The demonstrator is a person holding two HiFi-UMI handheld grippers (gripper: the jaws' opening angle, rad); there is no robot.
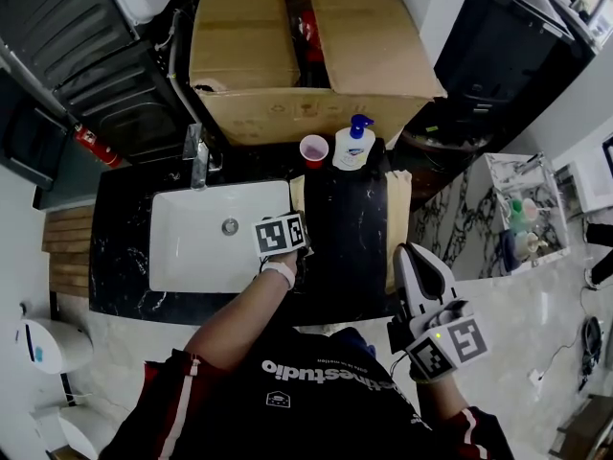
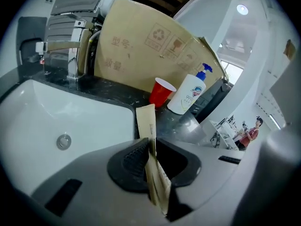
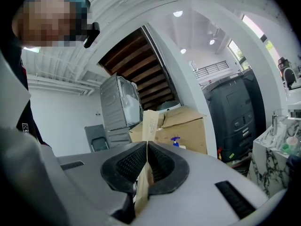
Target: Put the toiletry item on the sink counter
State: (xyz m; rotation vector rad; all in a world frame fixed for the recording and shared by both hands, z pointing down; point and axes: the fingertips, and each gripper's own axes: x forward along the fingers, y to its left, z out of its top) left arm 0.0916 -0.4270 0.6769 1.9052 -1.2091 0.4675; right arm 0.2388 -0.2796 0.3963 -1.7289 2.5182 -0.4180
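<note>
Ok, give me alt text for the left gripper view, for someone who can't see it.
A flat tan packet stands between the slightly parted jaws of the left gripper, above the corner of a white sink set in a black counter. Behind it a red cup and a white pump bottle stand before a cardboard box, with a faucet at left.

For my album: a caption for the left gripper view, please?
Left gripper with packet between its jaws by the sink, cup and bottle behind.

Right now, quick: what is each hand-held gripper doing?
Left hand-held gripper: jaws slightly apart, a tan packet standing loosely between them.
Right hand-held gripper: closed on a second tan packet.
</note>
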